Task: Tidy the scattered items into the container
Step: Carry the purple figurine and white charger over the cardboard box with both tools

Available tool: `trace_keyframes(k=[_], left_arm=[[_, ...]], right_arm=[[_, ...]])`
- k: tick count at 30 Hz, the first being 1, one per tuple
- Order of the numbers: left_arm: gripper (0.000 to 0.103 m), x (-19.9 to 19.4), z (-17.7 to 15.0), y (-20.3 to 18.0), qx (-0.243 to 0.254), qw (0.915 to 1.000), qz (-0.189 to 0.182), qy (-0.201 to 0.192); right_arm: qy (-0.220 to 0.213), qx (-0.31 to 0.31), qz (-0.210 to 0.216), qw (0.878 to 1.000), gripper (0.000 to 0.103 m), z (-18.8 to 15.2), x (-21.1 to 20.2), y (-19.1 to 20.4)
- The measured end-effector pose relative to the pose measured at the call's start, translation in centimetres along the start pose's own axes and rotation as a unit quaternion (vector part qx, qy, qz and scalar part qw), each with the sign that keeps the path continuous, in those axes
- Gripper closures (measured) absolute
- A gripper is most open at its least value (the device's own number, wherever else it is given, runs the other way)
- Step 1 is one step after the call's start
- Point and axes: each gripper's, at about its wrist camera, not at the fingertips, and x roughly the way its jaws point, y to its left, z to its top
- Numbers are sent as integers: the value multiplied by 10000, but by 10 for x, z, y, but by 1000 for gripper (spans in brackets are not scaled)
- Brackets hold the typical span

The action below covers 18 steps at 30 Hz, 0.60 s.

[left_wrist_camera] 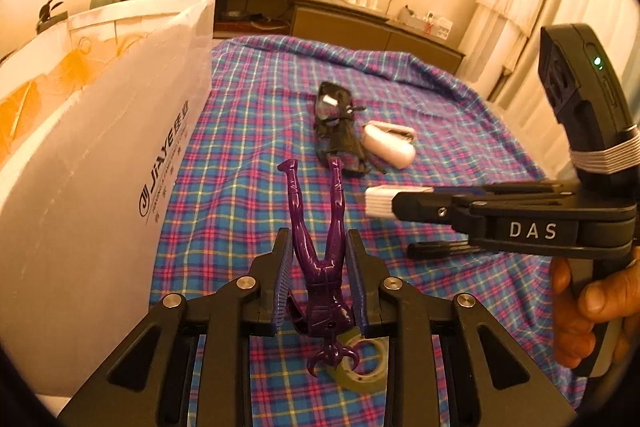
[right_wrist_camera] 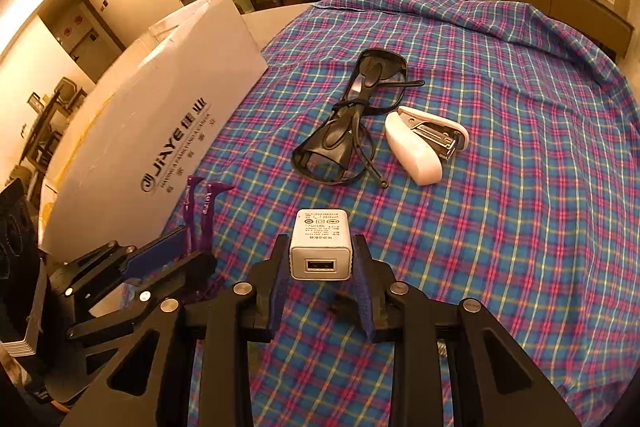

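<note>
Left wrist: purple figure [left_wrist_camera: 320,259] clamped head-down inside left gripper [left_wrist_camera: 319,263]

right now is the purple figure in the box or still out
Out. The left gripper clamps the purple figure above the plaid cloth, beside the white box.

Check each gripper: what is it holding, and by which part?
The left gripper clamps a purple toy figure at its hips and torso, legs pointing away. The right gripper clamps a white USB charger by its sides.
</note>
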Motion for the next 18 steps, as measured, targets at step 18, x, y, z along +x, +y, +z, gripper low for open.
trace_keyframes(k=[18], left_arm=[[76,-55,-3,-16,246,9985,-176,-464]], right_arm=[[-585,-72,154,9981,72,-11,-49,28]])
